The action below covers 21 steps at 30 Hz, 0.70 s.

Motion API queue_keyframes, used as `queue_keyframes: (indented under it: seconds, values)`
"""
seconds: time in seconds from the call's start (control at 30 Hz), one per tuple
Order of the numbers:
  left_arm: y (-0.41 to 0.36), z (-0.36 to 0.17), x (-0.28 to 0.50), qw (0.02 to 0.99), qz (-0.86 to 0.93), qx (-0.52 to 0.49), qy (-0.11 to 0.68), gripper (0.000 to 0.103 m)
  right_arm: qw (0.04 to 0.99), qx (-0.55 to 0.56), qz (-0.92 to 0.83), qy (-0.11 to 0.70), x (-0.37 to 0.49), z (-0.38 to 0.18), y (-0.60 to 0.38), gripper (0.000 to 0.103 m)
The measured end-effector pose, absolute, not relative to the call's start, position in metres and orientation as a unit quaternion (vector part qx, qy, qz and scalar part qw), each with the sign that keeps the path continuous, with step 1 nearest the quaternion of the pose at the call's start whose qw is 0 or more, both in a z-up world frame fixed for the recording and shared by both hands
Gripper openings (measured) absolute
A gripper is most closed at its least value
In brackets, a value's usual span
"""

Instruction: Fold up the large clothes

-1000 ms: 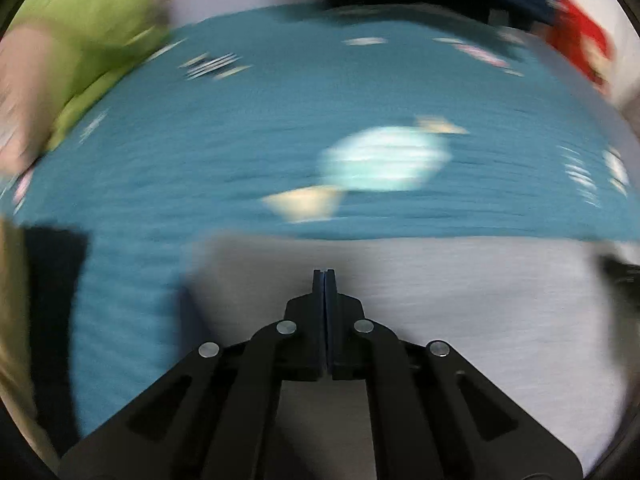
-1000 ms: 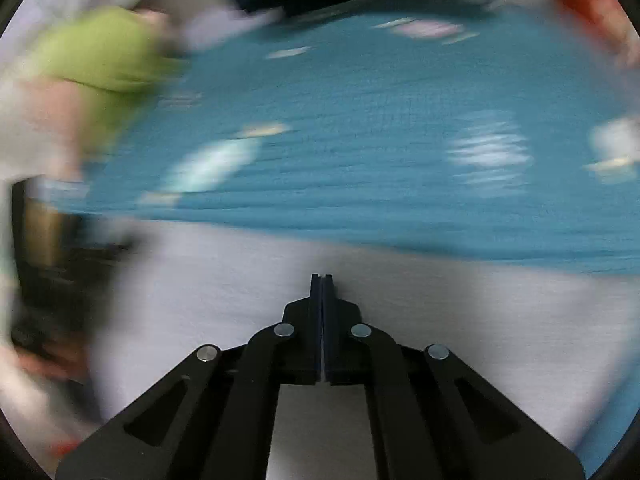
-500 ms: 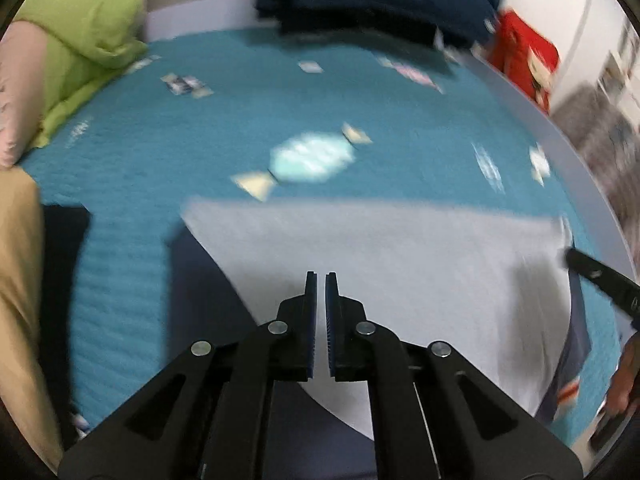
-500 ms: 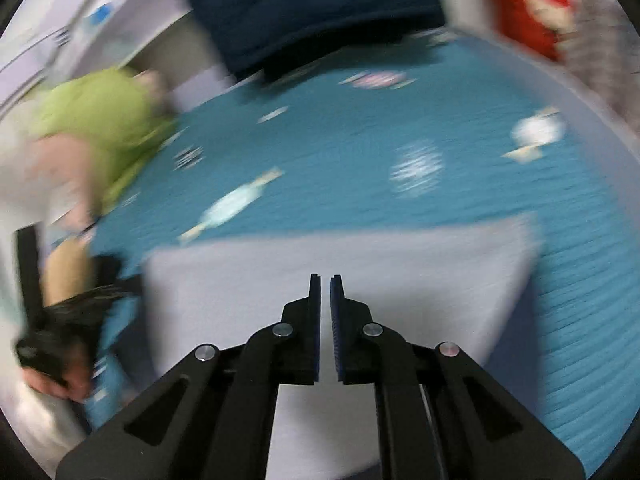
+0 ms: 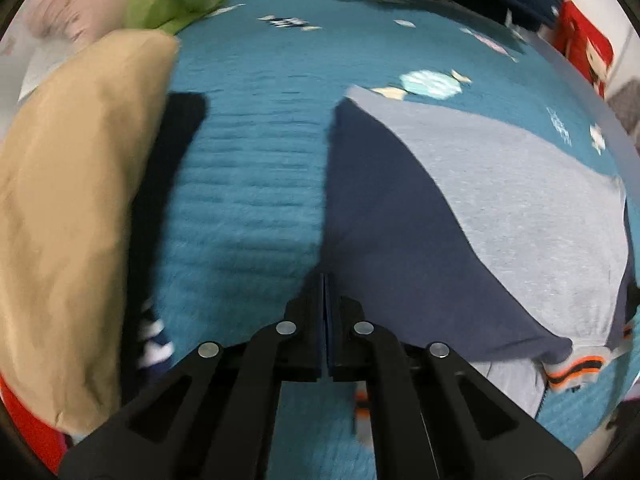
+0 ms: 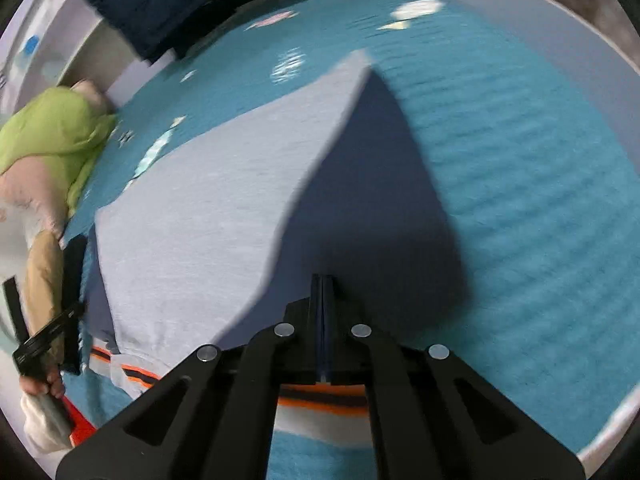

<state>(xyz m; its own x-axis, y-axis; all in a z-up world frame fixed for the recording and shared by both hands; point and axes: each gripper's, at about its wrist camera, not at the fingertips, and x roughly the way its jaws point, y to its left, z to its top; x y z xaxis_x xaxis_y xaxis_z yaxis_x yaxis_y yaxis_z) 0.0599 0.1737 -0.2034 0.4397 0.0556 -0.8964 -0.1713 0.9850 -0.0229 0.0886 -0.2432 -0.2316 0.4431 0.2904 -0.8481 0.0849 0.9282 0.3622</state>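
Tan cushion [image 5: 76,208] flanks the grey-and-navy garment [image 5: 500,200] on teal bedspread [image 5: 256,184]; left gripper [image 5: 324,280] and right gripper [image 6: 323,280] closed, empty.

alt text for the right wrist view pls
The right gripper, jaws shut on nothing, hangs over a grey and navy garment lying on a teal bedspread. At left, a hand holds the other gripper.

Black claw [image 5: 324,280], 4 silver screws, blue pads, cream sleeve [image 6: 40,424]
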Motion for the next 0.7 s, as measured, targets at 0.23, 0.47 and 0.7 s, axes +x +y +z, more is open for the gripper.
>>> queue_keyframes:
  seconds: [0.23, 0.47, 0.7]
  values:
    - [0.116, -0.186, 0.057, 0.859, -0.027, -0.072, 0.506, 0.004, 0.816, 0.172, 0.170, 0.525, 0.091, -0.223, -0.165, 0.006]
    - [0.099, -0.233, 0.058, 0.832, -0.038, -0.037, 0.552, 0.003, 0.802, 0.138, 0.181, 0.553, 0.097, -0.252, -0.137, 0.003]
    - [0.116, -0.232, 0.045, 0.838, -0.044, -0.055, 0.542, 0.003, 0.776, 0.191, 0.190, 0.571, 0.076, -0.250, -0.172, 0.003]
